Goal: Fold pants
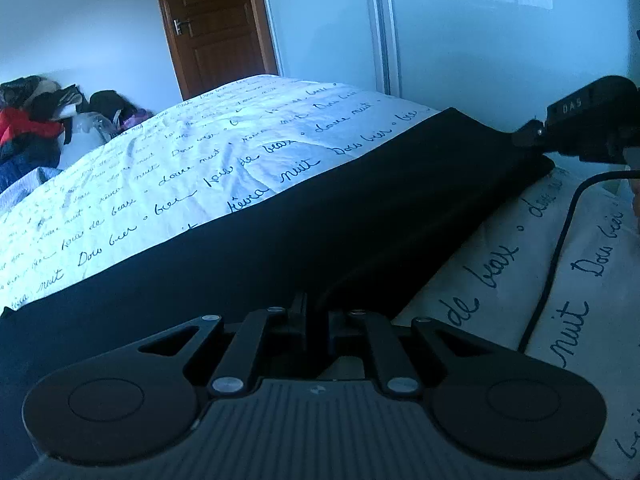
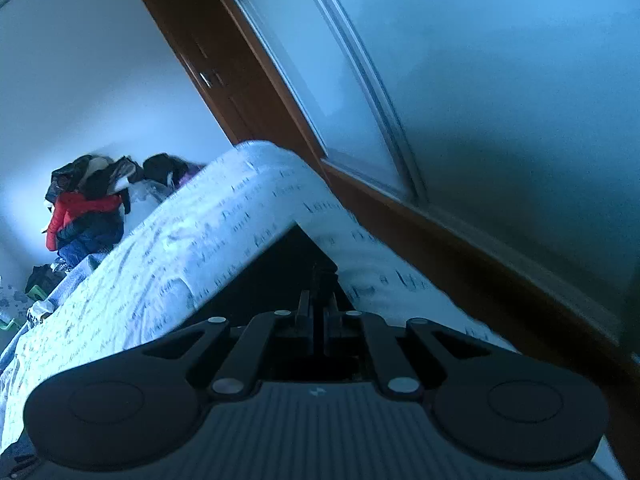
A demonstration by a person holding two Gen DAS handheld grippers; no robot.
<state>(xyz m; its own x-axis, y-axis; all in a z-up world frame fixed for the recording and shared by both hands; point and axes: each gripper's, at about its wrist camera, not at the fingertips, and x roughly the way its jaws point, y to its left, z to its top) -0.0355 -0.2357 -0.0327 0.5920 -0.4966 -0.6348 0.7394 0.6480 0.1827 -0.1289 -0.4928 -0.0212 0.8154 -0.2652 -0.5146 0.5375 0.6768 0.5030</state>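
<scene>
Clothes pile: far left, heaped against the wall beyond the bed; red and dark pieces, not part of the job.
Bedspread: white, printed with handwriting, mostly flat with light creases; serves as the work surface.
Door: brown wood, shut, behind the far edge of the bed.
Pants: black, laid out as a long flat band across the bedspread, running from the near left corner up to the far right; already doubled leg on leg, by the look of the even edges.
Left gripper: low over the near end of the pants, jaws almost together with a narrow slit between; whether cloth is pinched there cannot be told, dark on dark.
Cable: black, trailing across the bedspread to the right of the pants.
Right gripper: at the far right end of the pants, tip touching the cloth; from its own camera jaws closed, black cloth right at the tip, apparently pinched.
Handling: soft, limp, light; no stiffness, sags and drapes once lifted; little slip on cotton bedding; nothing fragile.
Where to hold: both corners of one short end, pinched through all layers near the hem or waistband, so the band carries over evenly.
Risk: a one-layer pinch lets the lower leg drag behind.
</scene>
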